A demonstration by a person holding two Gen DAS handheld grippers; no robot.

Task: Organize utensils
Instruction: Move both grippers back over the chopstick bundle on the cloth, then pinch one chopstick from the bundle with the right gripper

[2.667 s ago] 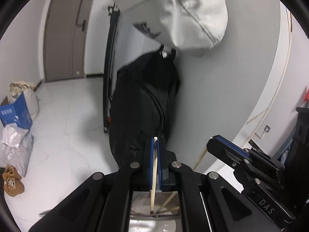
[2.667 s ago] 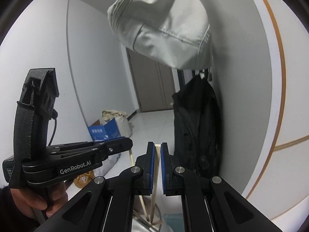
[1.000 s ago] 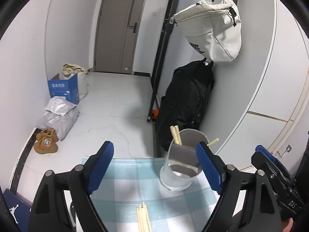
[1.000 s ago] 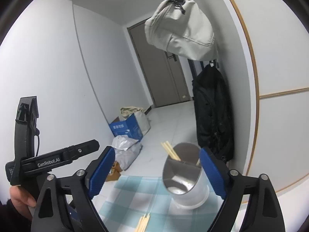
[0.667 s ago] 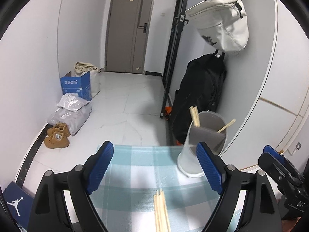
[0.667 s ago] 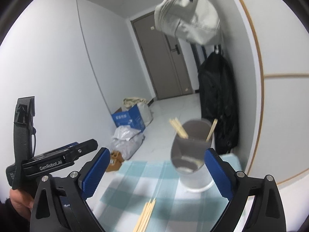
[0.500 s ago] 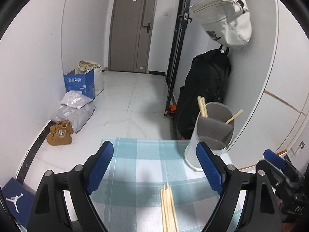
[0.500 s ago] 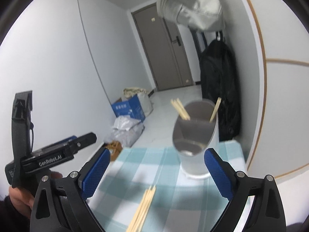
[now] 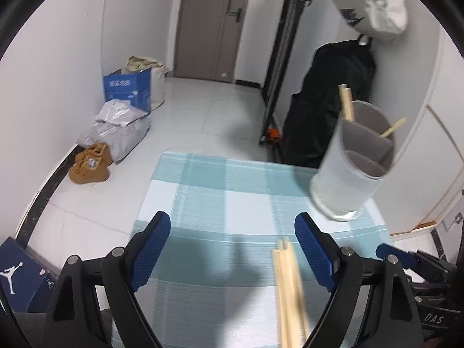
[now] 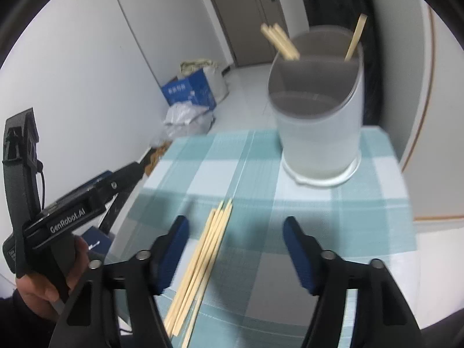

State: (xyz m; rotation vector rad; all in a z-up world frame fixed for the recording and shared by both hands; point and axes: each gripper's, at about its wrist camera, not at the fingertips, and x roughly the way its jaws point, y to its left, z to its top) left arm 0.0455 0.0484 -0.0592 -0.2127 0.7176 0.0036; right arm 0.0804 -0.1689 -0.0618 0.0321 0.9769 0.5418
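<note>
I have both grippers over the checked cloth, which covers a small table, and I take the holder as my landmark: a pale cylinder with a grey divider, standing upright on the cloth's far right part, close to its far edge and just short of the right edge, with the white wall right behind it. Three chopsticks lean out of its left side and one single stick out of its right. The loose chopsticks lie flat in a bundle on the cloth, nearer to me than the holder and to its left, well apart from it, tips pointing roughly toward it. My left gripper has its jaws wide apart with nothing between the pads; in its view the bundle's end sits just inside the right finger, untouched. My right gripper has just been closing its jaws but they stand apart, gripping nothing; the bundle lies beside its left finger. The person's hand holds the left tool out past the cloth's left edge. Between bundle and holder the cloth is bare, so there is room there; left of the cloth the floor drops away
</note>
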